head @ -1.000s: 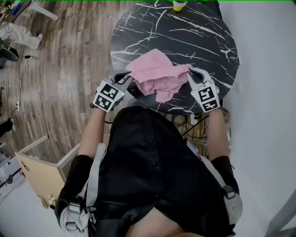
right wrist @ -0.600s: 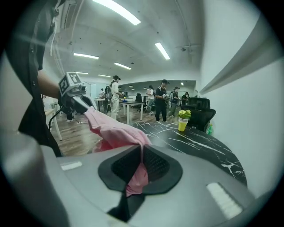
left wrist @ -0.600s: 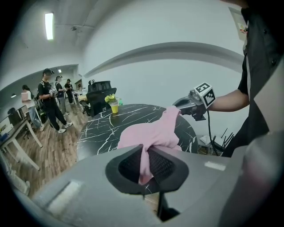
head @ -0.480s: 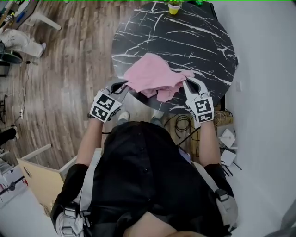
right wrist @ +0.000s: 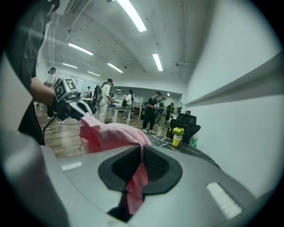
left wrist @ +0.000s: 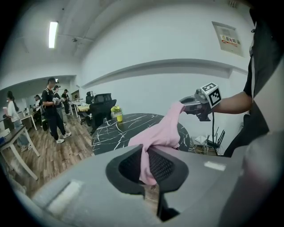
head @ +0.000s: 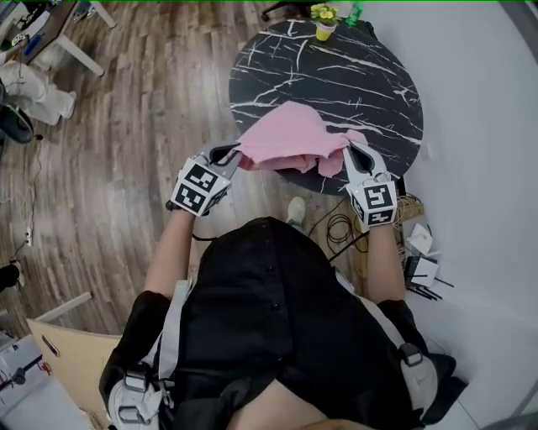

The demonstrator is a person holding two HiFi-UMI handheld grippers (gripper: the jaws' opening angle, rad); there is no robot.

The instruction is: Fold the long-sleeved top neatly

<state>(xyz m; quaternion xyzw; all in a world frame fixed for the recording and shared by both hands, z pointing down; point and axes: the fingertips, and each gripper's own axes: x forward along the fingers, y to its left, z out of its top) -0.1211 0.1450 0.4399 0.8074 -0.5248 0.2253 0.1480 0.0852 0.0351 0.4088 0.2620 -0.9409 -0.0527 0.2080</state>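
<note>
The pink long-sleeved top (head: 292, 138) hangs bunched between my two grippers, lifted over the near edge of the round black marble table (head: 336, 76). My left gripper (head: 234, 156) is shut on the top's left edge; in the left gripper view pink cloth (left wrist: 151, 153) is pinched between the jaws. My right gripper (head: 350, 154) is shut on the right edge, and pink fabric (right wrist: 136, 170) trails out of its jaws in the right gripper view. Each gripper shows in the other's view, the right gripper (left wrist: 195, 103) and the left gripper (right wrist: 75, 108).
A yellow pot with a plant (head: 324, 23) stands at the table's far edge. Cables and boxes (head: 416, 252) lie on the floor by the white wall at right. People (right wrist: 153, 111) stand at desks across the wooden floor.
Both grippers have lifted the pink top and drawn it back toward the table's near edge. The cloth hangs more stretched between them, less heaped on the tabletop.
</note>
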